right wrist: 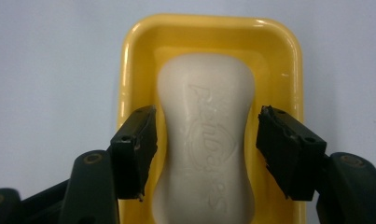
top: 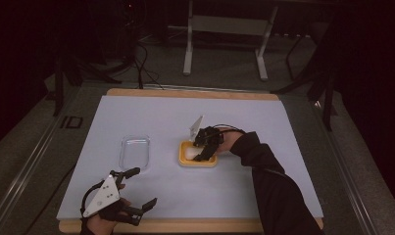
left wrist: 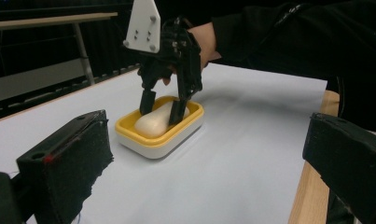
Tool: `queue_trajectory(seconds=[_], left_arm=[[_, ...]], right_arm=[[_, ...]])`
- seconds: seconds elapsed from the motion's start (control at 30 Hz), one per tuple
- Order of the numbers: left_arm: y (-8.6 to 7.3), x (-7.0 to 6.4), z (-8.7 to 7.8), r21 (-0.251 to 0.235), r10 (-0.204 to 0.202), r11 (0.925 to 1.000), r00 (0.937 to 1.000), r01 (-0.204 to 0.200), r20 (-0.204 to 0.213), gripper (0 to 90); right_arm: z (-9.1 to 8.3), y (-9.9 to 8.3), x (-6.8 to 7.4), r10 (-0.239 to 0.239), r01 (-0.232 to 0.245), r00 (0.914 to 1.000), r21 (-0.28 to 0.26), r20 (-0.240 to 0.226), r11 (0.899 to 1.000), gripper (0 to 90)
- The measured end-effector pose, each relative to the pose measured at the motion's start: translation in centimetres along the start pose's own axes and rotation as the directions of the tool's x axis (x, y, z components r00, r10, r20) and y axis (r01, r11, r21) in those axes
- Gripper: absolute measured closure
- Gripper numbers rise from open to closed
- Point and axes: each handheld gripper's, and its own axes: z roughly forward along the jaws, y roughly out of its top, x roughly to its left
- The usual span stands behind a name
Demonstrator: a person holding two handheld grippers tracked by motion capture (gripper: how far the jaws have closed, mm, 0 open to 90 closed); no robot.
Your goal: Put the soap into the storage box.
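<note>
- The right gripper point(top: 203, 154) reaches down into a yellow rectangular plastic soap dish with a white base point(top: 184, 160), which sits a little to the 3 o'clock side of the middle of the pale blue surface point(top: 185, 196).
- In the dish lies a cream-white, waisted bar of soap with raised lettering point(right wrist: 206, 140), resting lengthwise on the dish floor.
- In the right gripper view the jaws stand apart on either side of the bar, at about 9 and 3 o'clock of its narrow waist; a sliver of yellow shows between each jaw and the soap, so they straddle it without pressing it.
- The left gripper view shows the same: the right gripper point(left wrist: 163, 108) has its two black jaws lowered inside the dish rim, one on each side of the bar.
- The left gripper point(top: 138, 188) is held low at about 7 o'clock of the surface, near its front edge, jaws spread wide with nothing between them.
- A clear, rounded-rectangle plastic lid point(top: 135, 152) lies flat on the surface at 9 o'clock of the dish, well apart from it and just beyond the left gripper.
</note>
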Motion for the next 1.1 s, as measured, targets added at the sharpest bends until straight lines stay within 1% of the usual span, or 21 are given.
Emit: queue_trajectory(seconds=[0.03, 0.07, 0.1, 0.13, 0.17, 0.2, 0.23, 0.3, 0.33, 0.4, 0.43, 0.47, 0.53, 0.57, 0.67, 0.73, 0.8, 0.87, 1.0, 1.03, 1.1], left_arm=[[0.0, 0.0, 0.0, 0.001, 0.001, 1.0, 1.0, -0.001, 0.0, 1.2], [0.0, 0.0, 0.0, 0.002, 0.002, 1.0, 1.0, -0.002, 0.0, 1.2], [0.0, 0.0, 0.0, 0.004, 0.005, 1.0, 1.0, -0.005, -0.001, 1.2], [0.0, 0.0, 0.0, 0.004, 0.005, 1.0, 1.0, -0.005, -0.001, 1.1], [0.0, 0.0, 0.0, 0.005, 0.005, 1.0, 1.0, -0.005, -0.002, 1.1], [0.0, 0.0, 0.0, 0.005, 0.004, 1.0, 1.0, -0.004, -0.003, 1.2], [0.0, 0.0, 0.0, 0.005, 0.003, 1.0, 1.0, -0.003, -0.003, 1.1], [0.0, 0.0, 0.1, 0.006, 0.003, 1.0, 1.0, -0.003, -0.003, 1.2], [0.0, 0.0, 0.1, 0.007, 0.002, 1.0, 1.0, -0.002, -0.003, 1.2], [0.0, 0.0, 0.1, 0.007, 0.003, 1.0, 1.0, -0.003, -0.003, 1.2], [0.0, 0.0, 0.1, 0.008, 0.003, 1.0, 1.0, -0.003, -0.003, 1.2], [0.0, 0.0, 0.1, 0.008, 0.003, 1.0, 1.0, -0.003, -0.004, 1.2], [0.0, 0.0, 0.1, 0.008, 0.002, 1.0, 1.0, -0.002, -0.005, 1.1], [0.0, -0.1, 0.1, 0.008, 0.001, 1.0, 1.0, -0.001, -0.005, 1.2], [0.0, 0.0, 0.1, 0.01, 0.001, 0.9999, 1.0, -0.001, -0.005, 1.2], [0.0, -0.1, 0.1, 0.012, 0.001, 0.9999, 1.0, -0.001, -0.006, 1.1], [0.0, -0.1, 0.1, 0.015, 0.004, 0.9999, 1.0, -0.004, -0.007, 1.1], [0.0, -0.1, 0.1, 0.013, 0.001, 0.9999, 1.0, -0.001, -0.008, 1.2], [0.0, -0.1, 0.1, 0.011, 0.0, 0.9999, 1.0, 0.0, -0.009, 1.2], [0.0, -0.1, 0.1, 0.012, 0.002, 0.9999, 1.0, -0.002, -0.009, 1.1], [0.0, -0.1, 0.1, 0.015, 0.003, 0.9999, 1.0, -0.003, -0.008, 1.2]], right_arm=[[-0.2, 0.1, 0.0, -0.002, 0.002, 1.0, -0.004, 0.005, 1.0, 36.1], [-0.3, 0.1, -0.1, 0.013, -0.012, 0.9998, 0.006, -0.015, 1.0, 35.4], [-0.5, 0.2, -0.2, 0.011, -0.011, 0.9998, 0.007, -0.016, 1.0, 32.8], [-0.5, 0.2, -0.2, 0.011, -0.011, 0.9998, 0.007, -0.016, 1.0, 32.8], [-0.7, 0.2, -0.1, 0.013, -0.013, 0.9999, 0.005, -0.006, 1.0, 30.8], [-1.1, 0.1, -0.2, 0.027, -0.027, 0.9996, 0.014, -0.012, 1.0, 26.2], [-1.3, 0.1, -0.1, 0.031, -0.031, 0.9995, 0.011, -0.01, 0.999, 25.4], [-1.8, 0.0, 0.1, 0.037, -0.037, 0.9993, -0.002, -0.007, 0.999, 19.1], [-1.9, 0.0, 0.1, 0.044, -0.044, 0.999, -0.006, -0.007, 0.999, 17.6], [-2.4, -0.1, 0.1, 0.072, -0.073, 0.9972, -0.01, -0.017, 0.997, 13.8], [-2.5, -0.2, 0.2, 0.078, -0.078, 0.997, -0.013, -0.007, 0.997, 14.5], [-2.7, -0.3, 0.3, 0.08, -0.08, 0.9967, -0.011, 0.012, 0.997, 13.3], [-3.1, -0.5, 0.4, 0.086, -0.085, 0.9961, -0.008, 0.022, 0.996, 12.9], [-3.3, -0.6, 0.3, 0.116, -0.115, 0.9931, -0.011, 0.021, 0.993, 12.8], [-3.9, -1.1, 0.3, 0.144, -0.142, 0.9885, -0.029, 0.047, 0.989, 13.1], [-4.4, -1.4, 0.4, 0.168, -0.166, 0.9839, -0.038, 0.06, 0.985, 13.2], [-4.8, -1.7, 0.6, 0.186, -0.182, 0.9778, -0.049, 0.095, 0.982, 13.2], [-5.2, -2.1, 0.7, 0.203, -0.196, 0.9719, -0.068, 0.119, 0.978, 13.3], [-5.9, -3.2, 1.3, 0.257, -0.242, 0.9513, -0.104, 0.17, 0.965, 13.3], [-6.1, -3.4, 1.4, 0.279, -0.264, 0.9431, -0.105, 0.181, 0.959, 13.3], [-6.3, -4.0, 1.5, 0.322, -0.304, 0.9296, -0.119, 0.179, 0.945, 13.3]])
